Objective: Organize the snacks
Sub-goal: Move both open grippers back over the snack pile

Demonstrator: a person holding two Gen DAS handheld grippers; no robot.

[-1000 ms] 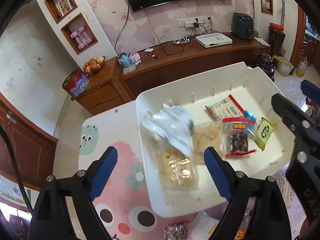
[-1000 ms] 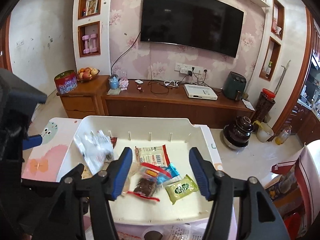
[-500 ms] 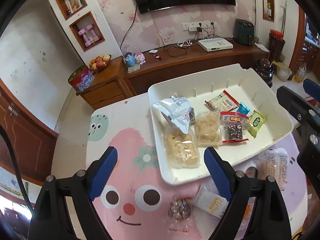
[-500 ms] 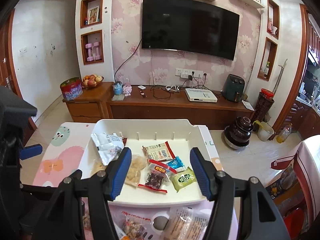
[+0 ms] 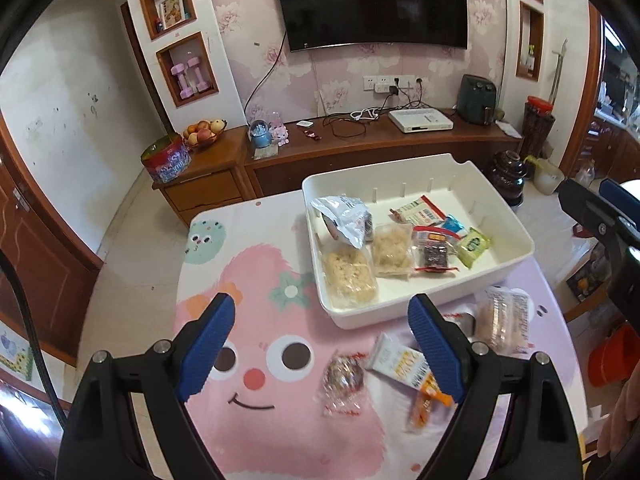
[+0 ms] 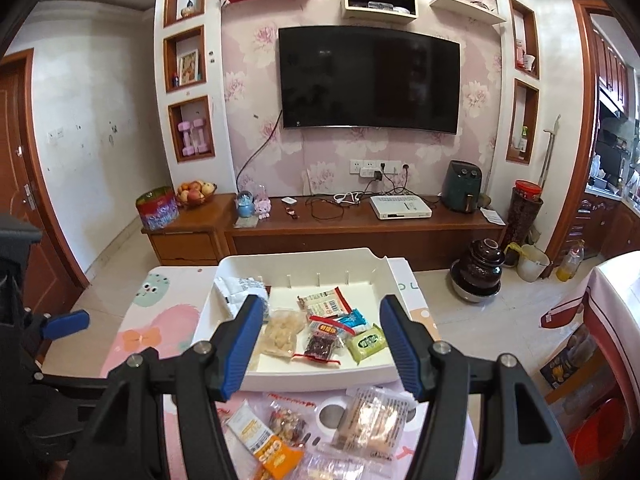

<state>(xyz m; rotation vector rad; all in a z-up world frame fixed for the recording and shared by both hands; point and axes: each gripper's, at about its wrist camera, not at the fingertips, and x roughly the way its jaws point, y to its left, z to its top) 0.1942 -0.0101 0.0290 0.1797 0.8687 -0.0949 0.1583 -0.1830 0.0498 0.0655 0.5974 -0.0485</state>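
White bin (image 5: 516, 236) at worktop (image 5: 256, 264) far right corner: holds silver foil bag (image 5: 340, 220), two clear rice-crisp packs (image 5: 390, 250), dark red-edged pack, green sachet (image 5: 474, 245), striped pack.

Loose snacks along near edge, outside bin: large clear wafer pack (image 6: 372, 416), white-orange bar (image 5: 400, 360), small round candy pack (image 5: 342, 374).

All look light, crinkly, slippery film; contents brittle. I'd pinch sealed end, gently.

My left gripper (image 5: 320, 344) spread wide, empty. My right gripper (image 6: 322, 344) spread, empty.

Living room, daylight, pink floral wall.
Dark TV (image 6: 368, 80) hangs over a long wooden cabinet (image 6: 360, 232); pale tiled floor (image 6: 120, 272), wooden door (image 6: 24, 160) at left.
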